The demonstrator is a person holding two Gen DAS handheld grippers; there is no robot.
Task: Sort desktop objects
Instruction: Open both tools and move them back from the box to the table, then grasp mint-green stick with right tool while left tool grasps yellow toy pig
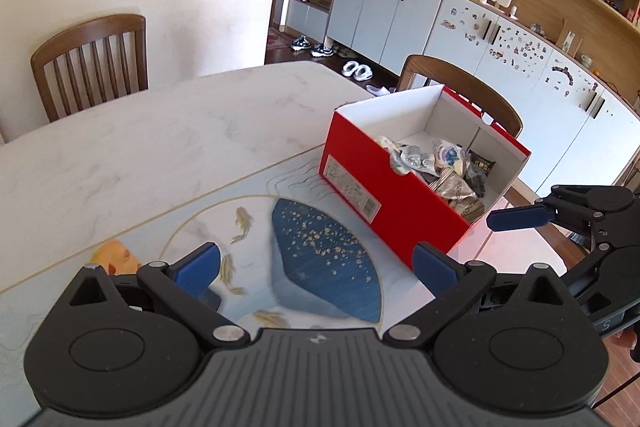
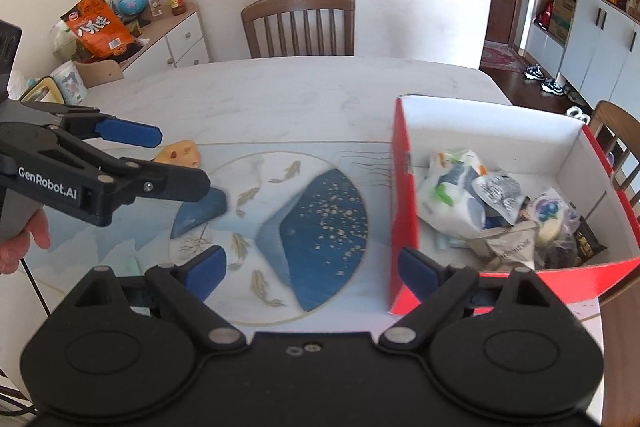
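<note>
A red cardboard box with white inner walls stands open on the right of the table. It holds several crumpled snack packets. My left gripper hovers open over the blue fan print of the mat, left of the box, with nothing between its fingers. My right gripper also stands wide open and empty, over the same print, its right finger close to the box's near corner. In the right wrist view my left gripper reaches in from the left, open. An orange-yellow shape lies beyond it; I cannot tell whether it is an object or print.
A printed mat with fish covers the near part of the white marble table. Wooden chairs stand at the far side, another chair behind the box. A low cabinet with clutter is at the far left.
</note>
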